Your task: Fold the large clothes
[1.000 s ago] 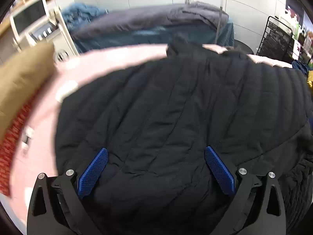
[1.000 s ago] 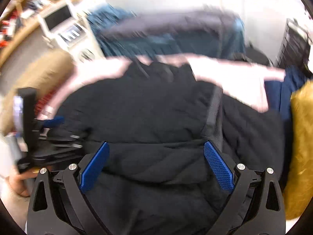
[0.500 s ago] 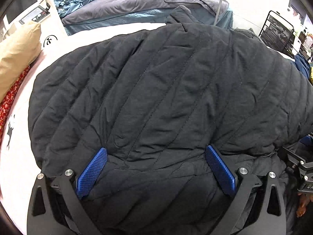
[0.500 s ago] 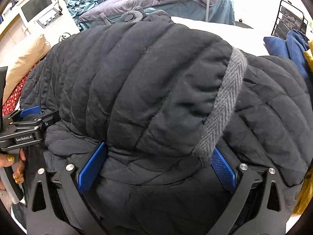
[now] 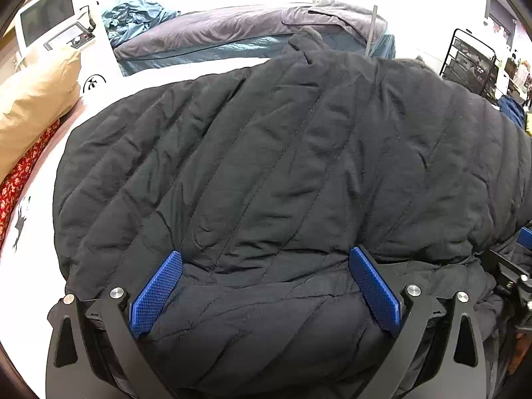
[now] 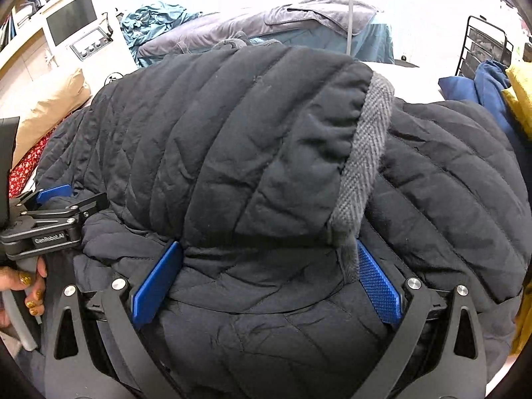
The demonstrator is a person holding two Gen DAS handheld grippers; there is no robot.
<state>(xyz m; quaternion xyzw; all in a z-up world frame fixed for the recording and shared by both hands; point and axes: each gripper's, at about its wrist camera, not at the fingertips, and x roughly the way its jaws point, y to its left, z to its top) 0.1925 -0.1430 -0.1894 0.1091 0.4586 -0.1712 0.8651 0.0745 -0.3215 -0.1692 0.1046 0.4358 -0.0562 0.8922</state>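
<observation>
A big black quilted jacket [image 5: 282, 153] lies on the white bed [image 5: 43, 199] and fills both views. Its upper layer is folded over toward me, and the rounded fold edge sits just ahead of the fingers. My left gripper [image 5: 265, 256] is open, its blue pads spread wide with the jacket's bulk between them. My right gripper [image 6: 267, 247] is open in the same way, and a grey herringbone trim [image 6: 365, 153] ends at its right pad. The left gripper [image 6: 50, 212], held by a hand [image 6: 30, 286], also shows at the jacket's left edge.
A tan pillow [image 5: 33, 99] and red floral cloth [image 5: 20, 179] lie at the left. Behind the jacket is a grey blanket [image 5: 232, 33] on a teal bed. A black wire rack [image 5: 472, 60] stands back right, with blue clothes [image 6: 482, 83] and a yellow item [image 6: 522, 99] nearby.
Both grippers have dropped low to the jacket's near edge, and the upper layer now lies folded over right in front of the fingers. Over the last half second little has moved.
</observation>
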